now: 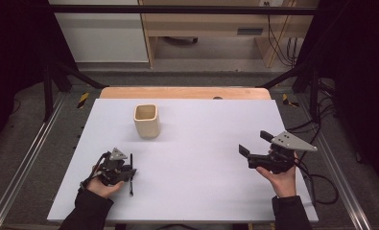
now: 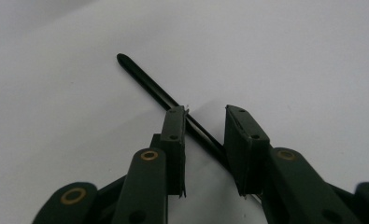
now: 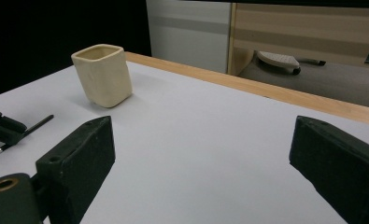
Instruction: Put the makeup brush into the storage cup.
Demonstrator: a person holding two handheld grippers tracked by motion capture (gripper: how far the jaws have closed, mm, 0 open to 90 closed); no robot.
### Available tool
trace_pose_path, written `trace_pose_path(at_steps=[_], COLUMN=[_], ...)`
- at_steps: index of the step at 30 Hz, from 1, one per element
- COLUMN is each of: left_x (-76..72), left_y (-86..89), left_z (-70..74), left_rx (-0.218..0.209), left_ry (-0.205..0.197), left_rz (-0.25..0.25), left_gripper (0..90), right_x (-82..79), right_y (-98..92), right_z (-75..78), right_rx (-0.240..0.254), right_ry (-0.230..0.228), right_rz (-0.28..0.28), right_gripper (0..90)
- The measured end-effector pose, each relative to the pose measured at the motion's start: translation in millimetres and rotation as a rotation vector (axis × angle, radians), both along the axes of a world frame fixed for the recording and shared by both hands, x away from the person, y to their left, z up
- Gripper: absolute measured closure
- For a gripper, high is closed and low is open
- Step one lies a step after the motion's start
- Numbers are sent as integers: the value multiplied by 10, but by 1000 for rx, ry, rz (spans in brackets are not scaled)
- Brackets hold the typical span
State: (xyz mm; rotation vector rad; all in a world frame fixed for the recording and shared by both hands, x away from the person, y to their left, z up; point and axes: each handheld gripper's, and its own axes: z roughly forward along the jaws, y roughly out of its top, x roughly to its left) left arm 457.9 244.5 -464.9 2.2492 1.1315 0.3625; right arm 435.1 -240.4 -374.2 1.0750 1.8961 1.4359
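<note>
High view shows a cream cup [image 1: 146,120] standing upright on the white counter [image 1: 201,143] at about 11 o'clock, its inside showing nothing. At 7 o'clock the left tool [image 1: 127,171] straddles a thin black pen [image 2: 145,79] lying flat, jaws narrowed but not pinching. At 4 o'clock the right tool [image 1: 254,146] is spread wide.
</note>
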Motion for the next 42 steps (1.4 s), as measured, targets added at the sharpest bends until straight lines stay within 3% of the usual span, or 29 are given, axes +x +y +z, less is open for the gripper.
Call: trace_pose_path(at_steps=[42], left_x=[-53], left_y=[-273], left_z=[-16], left_rx=[-28], left_ry=[7], left_rz=[-71], left_gripper=[808], right_x=[3], right_y=[11], right_z=[-7], right_rx=[-3], right_ry=[2], right_rz=[3], right_gripper=[71])
